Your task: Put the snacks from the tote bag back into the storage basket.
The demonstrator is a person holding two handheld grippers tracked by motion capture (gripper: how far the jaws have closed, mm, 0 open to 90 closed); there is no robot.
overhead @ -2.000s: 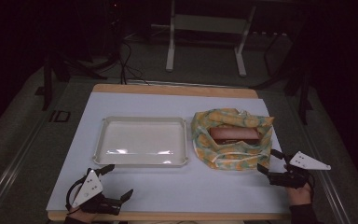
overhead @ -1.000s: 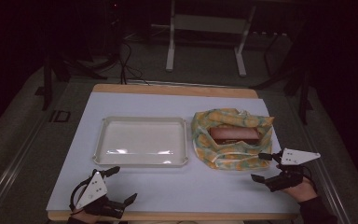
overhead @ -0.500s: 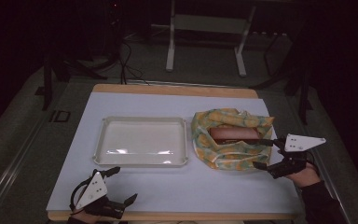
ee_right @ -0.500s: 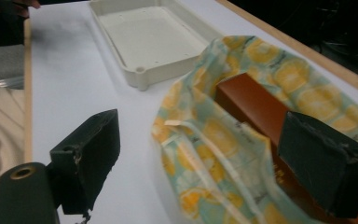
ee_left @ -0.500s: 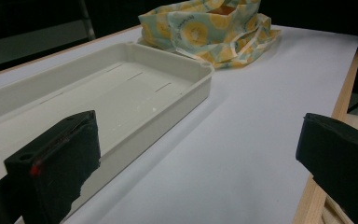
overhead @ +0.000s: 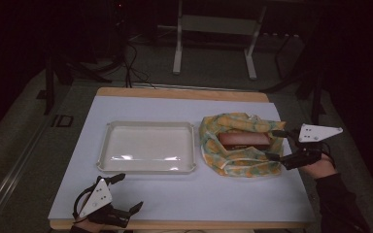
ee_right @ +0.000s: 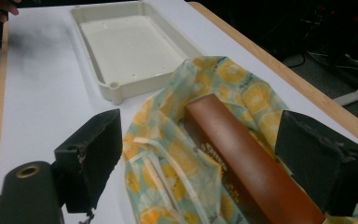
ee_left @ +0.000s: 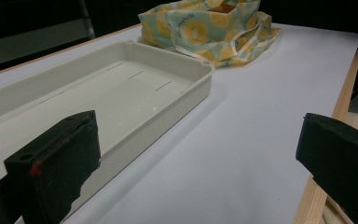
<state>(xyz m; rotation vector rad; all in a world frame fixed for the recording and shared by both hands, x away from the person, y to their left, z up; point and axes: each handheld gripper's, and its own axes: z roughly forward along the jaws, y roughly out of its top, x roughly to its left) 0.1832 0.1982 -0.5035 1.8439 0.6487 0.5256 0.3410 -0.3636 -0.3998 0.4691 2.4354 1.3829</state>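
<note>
A white-topped desk (overhead: 252, 194) spans mid-frame. At its centre sits an empty cream tray (overhead: 146, 147). To the tray's right lies a lemon-print bag (overhead: 233, 162) containing a brown box (overhead: 243, 140). The right gripper (overhead: 278, 144), jaws wide and just closing a little, flanks the box without touching. The left gripper (overhead: 125, 194), lower left, gapes empty.

A white-topped table (overhead: 175, 194) with a wooden edge carries an empty white tray (overhead: 146, 147) at centre and, just beside it on the right, a yellow-patterned bag (overhead: 238, 145) holding a brown box (overhead: 243, 140)
</note>
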